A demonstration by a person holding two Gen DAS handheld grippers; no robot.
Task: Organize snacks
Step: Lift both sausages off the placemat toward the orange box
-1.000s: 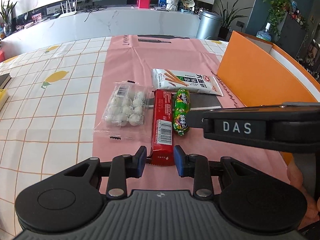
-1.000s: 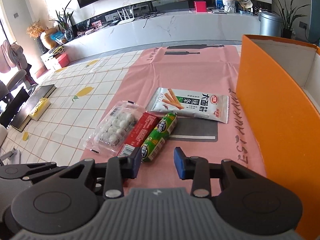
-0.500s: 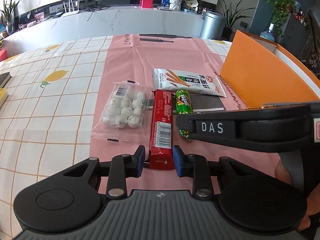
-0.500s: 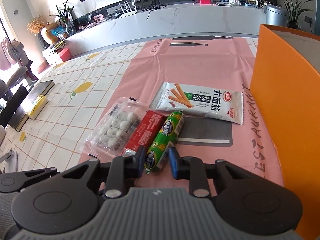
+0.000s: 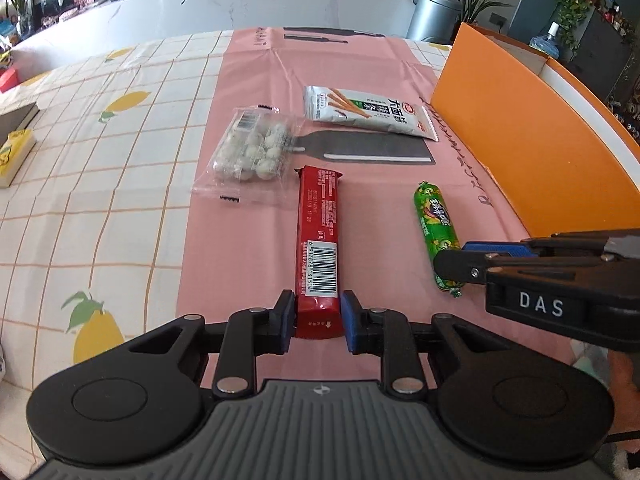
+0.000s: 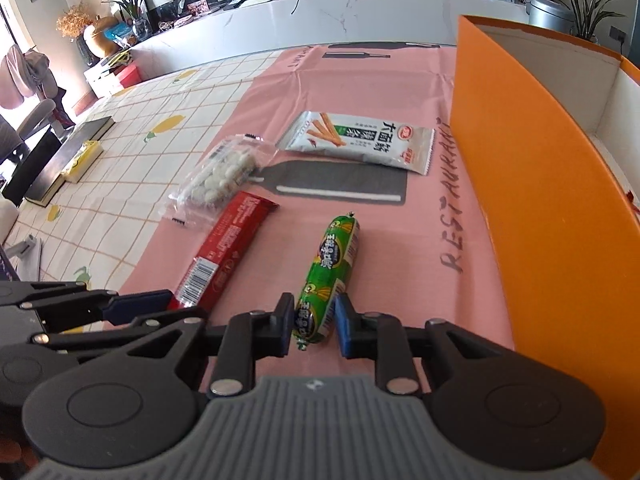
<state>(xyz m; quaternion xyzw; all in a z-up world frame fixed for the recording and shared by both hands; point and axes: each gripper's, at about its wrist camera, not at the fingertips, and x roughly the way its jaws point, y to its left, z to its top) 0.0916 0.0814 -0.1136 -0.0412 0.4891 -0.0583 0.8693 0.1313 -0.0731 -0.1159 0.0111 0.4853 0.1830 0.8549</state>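
Tall orange cardboard box: landmark, open-topped, on the desk. Long red foil snack bar: left of box, near end clamped by left gripper fingers, axis running away. Green sausage stick: nearer box, right gripper fingers pinching its near end.

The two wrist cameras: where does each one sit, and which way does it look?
Left wrist: on the left gripper, looking forward and down at the red bar it grips; right gripper shows.
Right wrist: on the right gripper, gripping the green sausage; left gripper shows.
Shared: both snacks, orange box.
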